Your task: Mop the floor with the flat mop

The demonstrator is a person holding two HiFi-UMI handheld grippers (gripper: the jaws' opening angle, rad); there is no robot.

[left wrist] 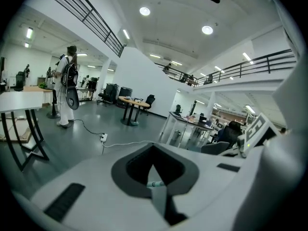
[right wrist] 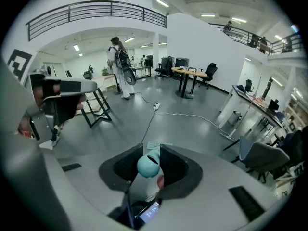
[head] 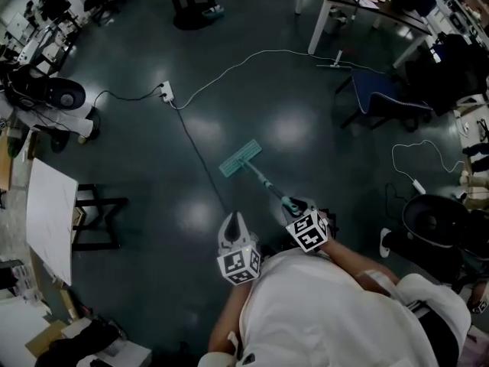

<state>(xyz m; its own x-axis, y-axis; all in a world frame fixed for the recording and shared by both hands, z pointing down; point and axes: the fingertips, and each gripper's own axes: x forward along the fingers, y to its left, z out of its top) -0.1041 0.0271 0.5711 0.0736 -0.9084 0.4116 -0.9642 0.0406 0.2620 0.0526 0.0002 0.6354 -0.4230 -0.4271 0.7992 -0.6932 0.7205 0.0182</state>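
Observation:
The flat mop's teal head lies on the dark floor ahead of me, and its handle slants back to my right gripper. In the right gripper view, that gripper is shut on the handle's rounded teal end, with the mop head showing just past the jaws. My left gripper hangs beside it on the left, apart from the handle. In the left gripper view its jaws meet at the tip and hold nothing.
A black cable runs over the floor just left of the mop head, from a power strip. A white table and a blue chair stand at far right. A white board on trestles stands left. A person stands far off.

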